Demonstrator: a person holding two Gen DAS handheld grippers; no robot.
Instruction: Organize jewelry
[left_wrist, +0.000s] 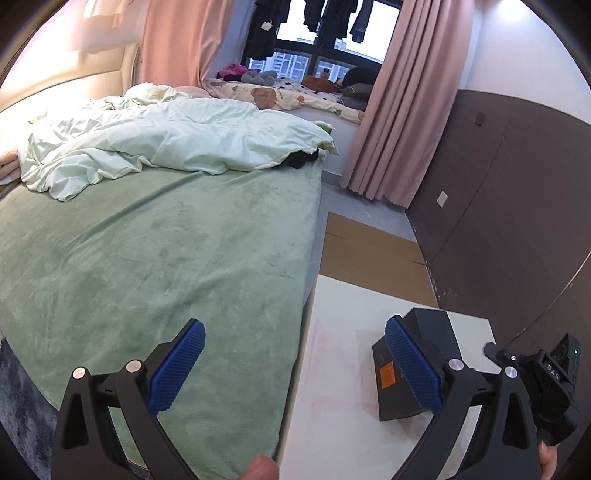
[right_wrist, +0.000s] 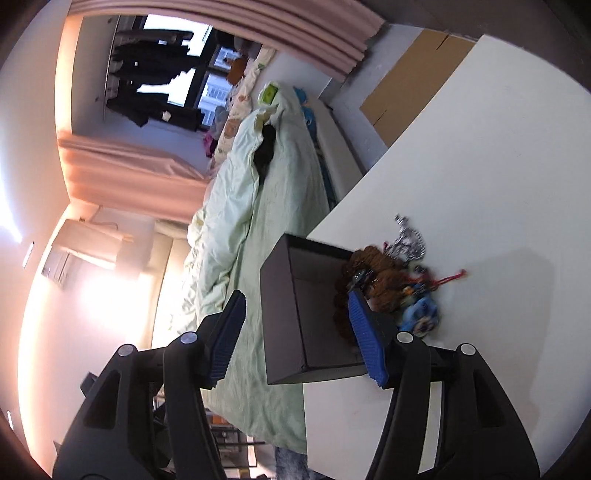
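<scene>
A black open box rests at the edge of the white table, its dark inside facing me. Right beside its opening lies a heap of jewelry: brown beads, a silver chain, a blue piece and a red cord. My right gripper is open just in front of the box, and its pads touch nothing. One of its fingers covers part of the beads. In the left wrist view the same box sits behind one finger of my open, empty left gripper.
A bed with a green sheet and a crumpled pale duvet runs along the table's edge. Flat cardboard lies on the floor beyond the table. A dark wall panel and pink curtains close the far side.
</scene>
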